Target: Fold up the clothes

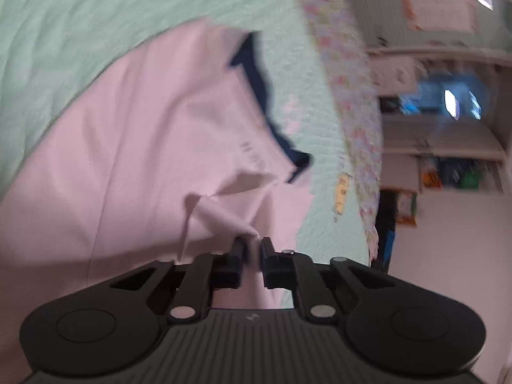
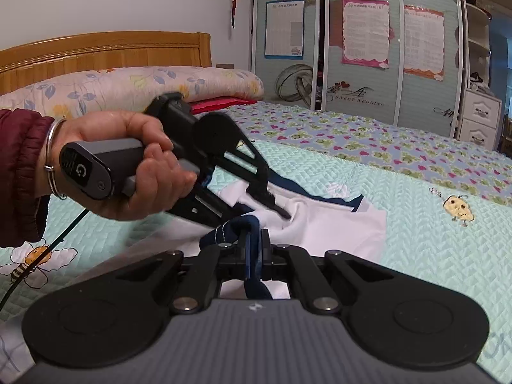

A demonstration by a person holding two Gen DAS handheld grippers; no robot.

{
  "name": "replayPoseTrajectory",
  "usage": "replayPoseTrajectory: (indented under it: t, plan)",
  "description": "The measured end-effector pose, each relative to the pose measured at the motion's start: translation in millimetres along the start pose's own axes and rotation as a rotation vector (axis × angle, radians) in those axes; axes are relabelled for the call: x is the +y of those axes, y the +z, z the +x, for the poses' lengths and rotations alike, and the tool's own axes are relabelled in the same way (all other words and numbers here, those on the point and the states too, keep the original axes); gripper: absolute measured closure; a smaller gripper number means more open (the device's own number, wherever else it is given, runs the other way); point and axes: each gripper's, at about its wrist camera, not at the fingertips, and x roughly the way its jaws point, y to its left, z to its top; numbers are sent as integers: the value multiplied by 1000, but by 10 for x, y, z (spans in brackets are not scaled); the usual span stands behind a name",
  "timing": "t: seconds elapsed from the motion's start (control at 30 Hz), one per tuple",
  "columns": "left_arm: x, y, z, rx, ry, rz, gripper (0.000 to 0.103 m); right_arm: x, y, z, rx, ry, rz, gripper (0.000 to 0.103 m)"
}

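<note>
On the bed (image 2: 416, 192) with its mint-green quilted cover lies a white shirt (image 2: 336, 224) with navy trim, the left hand-held gripper (image 1: 252, 243) pinching a white fold and the right hand-held gripper (image 2: 254, 240) clamped on its navy edge.

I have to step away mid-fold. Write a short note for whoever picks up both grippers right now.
Left gripper: shut on a pinch of the white shirt.
Right gripper: shut on the shirt's navy trim.
Left hand holds its gripper low over the shirt, just ahead of the right gripper.
Shirt: lying crumpled on the green quilt on the bed, navy collar showing.
Done: both grips taken.
Left: the shirt is not yet folded; probably lift, spread it flat, then fold.
</note>
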Motion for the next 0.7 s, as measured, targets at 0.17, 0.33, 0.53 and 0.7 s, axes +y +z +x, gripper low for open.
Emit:
replayPoseTrajectory:
  t: [0.17, 0.33, 0.53, 0.7]
  plan:
    - [-9, 118, -297, -114, 0, 136, 102, 233, -46, 204, 42, 53, -38, 99]
    - [249, 142, -397, -187, 93, 228, 102, 491, -174, 588, 153, 97, -127, 94]
    - [496, 149, -476, -218, 32, 222, 94, 477, -215, 622, 171, 111, -123, 81]
    - [357, 137, -613, -270, -29, 215, 67, 425, -146, 510, 147, 117, -70, 72]
